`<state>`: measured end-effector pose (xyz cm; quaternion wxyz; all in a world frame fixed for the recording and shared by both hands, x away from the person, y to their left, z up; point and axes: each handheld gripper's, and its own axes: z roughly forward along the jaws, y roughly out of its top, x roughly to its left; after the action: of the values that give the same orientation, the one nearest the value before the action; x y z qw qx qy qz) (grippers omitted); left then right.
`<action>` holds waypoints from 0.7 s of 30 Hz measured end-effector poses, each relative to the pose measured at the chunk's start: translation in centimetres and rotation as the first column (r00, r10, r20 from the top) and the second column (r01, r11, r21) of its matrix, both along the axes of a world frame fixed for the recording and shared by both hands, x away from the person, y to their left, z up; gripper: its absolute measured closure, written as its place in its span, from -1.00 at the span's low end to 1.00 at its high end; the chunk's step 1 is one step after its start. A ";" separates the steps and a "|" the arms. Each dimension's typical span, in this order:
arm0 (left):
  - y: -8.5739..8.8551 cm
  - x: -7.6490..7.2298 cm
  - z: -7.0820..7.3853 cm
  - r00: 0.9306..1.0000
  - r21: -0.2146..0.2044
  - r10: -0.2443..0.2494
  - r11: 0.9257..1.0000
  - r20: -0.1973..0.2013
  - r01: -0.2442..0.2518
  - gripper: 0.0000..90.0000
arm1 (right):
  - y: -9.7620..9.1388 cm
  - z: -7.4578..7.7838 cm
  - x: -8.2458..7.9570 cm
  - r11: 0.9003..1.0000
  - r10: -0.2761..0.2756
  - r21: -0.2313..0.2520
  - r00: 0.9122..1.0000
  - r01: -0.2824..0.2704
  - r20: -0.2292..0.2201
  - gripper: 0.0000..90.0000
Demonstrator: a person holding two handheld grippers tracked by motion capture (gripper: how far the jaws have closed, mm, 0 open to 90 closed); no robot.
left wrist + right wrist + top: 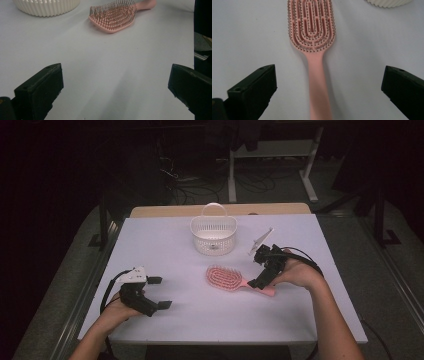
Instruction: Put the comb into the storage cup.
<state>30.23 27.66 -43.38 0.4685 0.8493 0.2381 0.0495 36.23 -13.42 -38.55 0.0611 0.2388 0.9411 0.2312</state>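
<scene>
White table (165,320), dark room behind.

Pink paddle hairbrush (227,279) lies flat on the table, right of centre, bristles up. Oval vented head points toward the table's left; handle runs toward the right, near edge. In the right gripper view the hairbrush (312,27) lies lengthwise straight ahead, head far, handle (319,87) coming down between the two black jaws. No brand mark or writing readable on it in any view.

Right gripper (261,281): held in the person's right hand (300,272), tipped down over the handle end of the brush. Jaws spread wide, one on each side of the handle, with clear table showing between each jaw and the handle. Nothing gripped. From the high view I cannot tell whether the jaw tips touch the table.

Left gripper (160,292): held in the left hand (117,310) near the front left of the table, well apart from the brush. Jaws wide apart, nothing between them. In its own view the brush (113,16) lies far ahead, bristles up.

White ribbed plastic basket (213,234) with a loop handle stands near the far edge, centre, just beyond the brush head and not touching it. No label legible on it.
</scene>
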 end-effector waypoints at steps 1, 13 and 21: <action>0.0 0.0 0.0 1.000 0.000 0.000 1.000 -0.001 0.000 -1.00 | 0.0 -0.1 0.0 1.000 0.002 -0.002 1.000 -0.002 0.001 -1.00; -0.1 0.0 0.0 1.000 0.002 0.000 1.000 0.001 0.000 -1.00 | 0.7 -0.3 0.4 1.000 0.011 -0.028 1.000 -0.012 -0.023 -1.00; -0.1 0.0 0.1 1.000 -0.002 0.001 1.000 0.002 -0.001 -1.00 | 1.4 -0.3 0.8 0.998 0.025 -0.053 0.999 -0.026 -0.027 -0.99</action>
<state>30.20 27.60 -43.31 0.4696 0.8487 0.2381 0.0504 37.04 -11.99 -38.83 0.0522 0.2280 0.9507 0.2037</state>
